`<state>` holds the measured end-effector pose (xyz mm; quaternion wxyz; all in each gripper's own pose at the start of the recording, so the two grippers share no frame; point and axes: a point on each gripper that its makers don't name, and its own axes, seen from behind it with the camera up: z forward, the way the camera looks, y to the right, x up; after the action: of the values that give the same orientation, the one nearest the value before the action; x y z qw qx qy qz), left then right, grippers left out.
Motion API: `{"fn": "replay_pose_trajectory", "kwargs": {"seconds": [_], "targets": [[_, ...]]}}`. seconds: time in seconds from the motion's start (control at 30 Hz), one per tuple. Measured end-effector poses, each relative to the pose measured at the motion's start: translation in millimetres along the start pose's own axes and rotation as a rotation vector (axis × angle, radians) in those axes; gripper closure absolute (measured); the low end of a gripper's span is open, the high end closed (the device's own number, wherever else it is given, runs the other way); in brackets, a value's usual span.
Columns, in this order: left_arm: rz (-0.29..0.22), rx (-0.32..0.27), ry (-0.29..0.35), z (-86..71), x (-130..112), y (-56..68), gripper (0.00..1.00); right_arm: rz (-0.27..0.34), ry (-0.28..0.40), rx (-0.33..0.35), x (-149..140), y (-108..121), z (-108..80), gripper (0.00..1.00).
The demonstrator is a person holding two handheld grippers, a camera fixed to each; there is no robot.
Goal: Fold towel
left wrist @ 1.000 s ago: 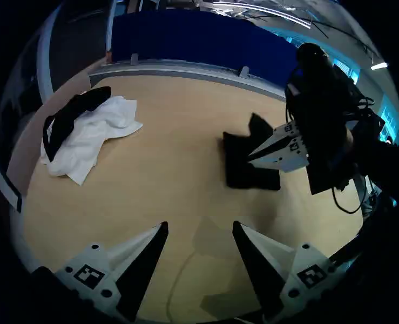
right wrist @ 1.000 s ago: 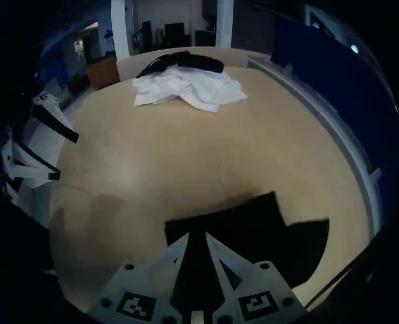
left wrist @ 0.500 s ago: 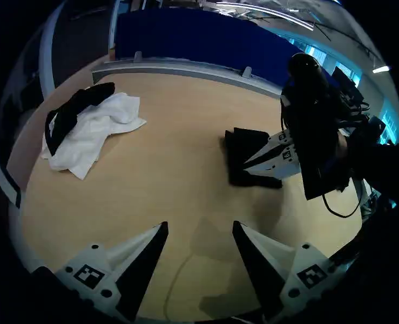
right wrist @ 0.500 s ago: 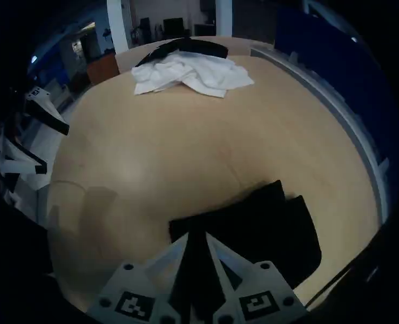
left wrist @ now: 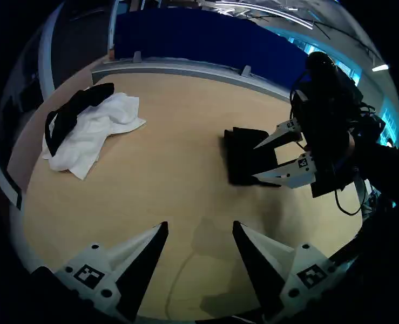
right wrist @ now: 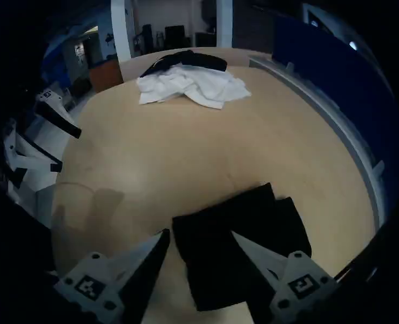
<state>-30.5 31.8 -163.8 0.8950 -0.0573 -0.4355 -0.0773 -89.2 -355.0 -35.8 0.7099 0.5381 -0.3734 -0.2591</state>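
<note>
A black towel point(left wrist: 245, 156) lies folded on the wooden table point(left wrist: 172, 162), right of centre in the left gripper view. My right gripper point(left wrist: 255, 161) stands open at the towel's right edge, one finger above the other, nothing gripped. In the right gripper view the black towel point(right wrist: 237, 243) lies flat just ahead of and partly between the open fingers of my right gripper point(right wrist: 199, 233). My left gripper point(left wrist: 199, 224) is open over bare table near the front edge, well apart from the towel. It shows again as the left gripper point(right wrist: 67, 150) at the far left.
A crumpled white towel point(left wrist: 94, 132) with a black cloth point(left wrist: 72, 113) draped over it sits at the table's far left, the same white towel point(right wrist: 194, 86) at the far side. A blue partition point(left wrist: 199, 38) with a grey rail borders the table.
The right gripper folded the towel's loose flap over, then opened, let go of the towel and drew back slightly. The left gripper stayed put.
</note>
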Motion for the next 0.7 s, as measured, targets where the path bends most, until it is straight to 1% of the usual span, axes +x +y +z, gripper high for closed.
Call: {"fn": "replay_pose_trajectory", "kwargs": {"seconds": [0.07, 0.1, 0.27, 0.4, 0.57, 0.7], "targets": [[0.001, -0.001, -0.001, 1.0, -1, 0.3, 0.12, 0.005, 0.009, -0.010, -1, 1, -3.5, 0.01], [0.001, -0.001, -0.002, 1.3, -1, 0.5, 0.12, 0.009, 0.013, -0.015, -1, 1, -5.2, 0.00], [0.002, 0.000, -0.003, 1.6, -3, 1.1, 0.12, 0.039, 0.030, -0.059, -7, 5, -15.4, 0.00], [0.003, -0.002, -0.003, 0.0, -3, 2.2, 0.12, 0.074, 0.030, -0.097, -19, 7, -23.2, 0.00], [0.008, -0.003, -0.002, -1.6, -2, 3.6, 0.12, 0.137, 0.014, -0.160, -43, 9, -33.7, 0.00], [0.012, -0.002, -0.002, -1.7, -1, 4.4, 0.12, 0.205, -0.011, -0.232, -63, 13, -40.2, 0.00]]}}
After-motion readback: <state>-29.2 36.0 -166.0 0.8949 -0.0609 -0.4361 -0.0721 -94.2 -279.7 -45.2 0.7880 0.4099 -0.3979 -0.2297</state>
